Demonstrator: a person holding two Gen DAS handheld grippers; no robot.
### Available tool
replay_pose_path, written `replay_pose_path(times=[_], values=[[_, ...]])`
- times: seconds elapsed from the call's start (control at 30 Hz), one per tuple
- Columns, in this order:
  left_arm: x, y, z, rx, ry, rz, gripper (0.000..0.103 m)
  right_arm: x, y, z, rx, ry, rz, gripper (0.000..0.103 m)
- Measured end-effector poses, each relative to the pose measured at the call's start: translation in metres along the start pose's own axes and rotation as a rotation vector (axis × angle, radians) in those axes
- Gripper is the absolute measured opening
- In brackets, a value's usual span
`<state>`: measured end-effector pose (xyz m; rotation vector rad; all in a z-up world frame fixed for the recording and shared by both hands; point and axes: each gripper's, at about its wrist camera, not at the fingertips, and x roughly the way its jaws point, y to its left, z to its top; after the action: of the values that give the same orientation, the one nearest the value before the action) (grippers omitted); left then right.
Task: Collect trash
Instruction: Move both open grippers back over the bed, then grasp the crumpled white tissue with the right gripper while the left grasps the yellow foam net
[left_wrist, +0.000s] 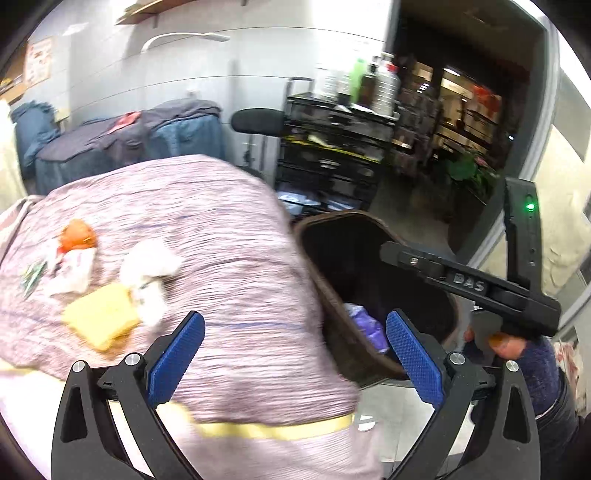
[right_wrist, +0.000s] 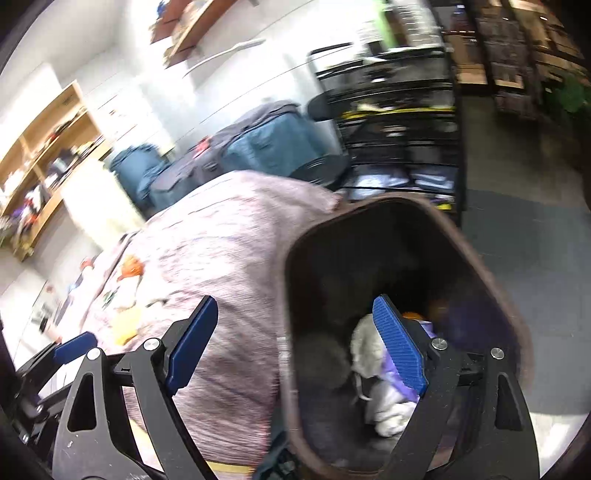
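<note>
A brown trash bin (left_wrist: 332, 295) (right_wrist: 476, 251) stands against the right edge of a bed with a pink cover (left_wrist: 184, 221) (right_wrist: 221, 240). Inside it lie white crumpled paper (right_wrist: 364, 343) and a purple wrapper (left_wrist: 364, 319). On the bed lie trash pieces: an orange wrapper (left_wrist: 75, 234), white crumpled tissues (left_wrist: 149, 264) and a yellow piece (left_wrist: 99, 319). My left gripper (left_wrist: 295, 354) is open and empty above the bed's edge and the bin. My right gripper (right_wrist: 295, 343) is open and empty over the bin's rim; its body shows in the left wrist view (left_wrist: 480, 288).
Blue and grey suitcases (left_wrist: 147, 136) stand behind the bed against a white wall. A black rack with bottles (left_wrist: 340, 122) stands to the right, beside a dark doorway. Wooden shelves (right_wrist: 48, 147) are on the left wall. Grey floor (right_wrist: 517, 240) lies right of the bin.
</note>
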<state>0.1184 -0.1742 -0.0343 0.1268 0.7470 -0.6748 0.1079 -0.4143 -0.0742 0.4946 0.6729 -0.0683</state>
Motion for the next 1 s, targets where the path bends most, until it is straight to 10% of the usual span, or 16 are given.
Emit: replay_pose_path(times=[0.57, 1.0], values=[[-0.038, 0.138, -0.021, -0.187, 0.023, 0.246, 0.097, 0.071, 0.165, 0.012, -0.374, 0.155, 0.190, 0.085], [-0.011, 0.167, -0.024, -0.159, 0.126, 0.197, 0.097, 0.177, 0.232, 0.016, -0.504, 0.348, 0.104, 0.068]])
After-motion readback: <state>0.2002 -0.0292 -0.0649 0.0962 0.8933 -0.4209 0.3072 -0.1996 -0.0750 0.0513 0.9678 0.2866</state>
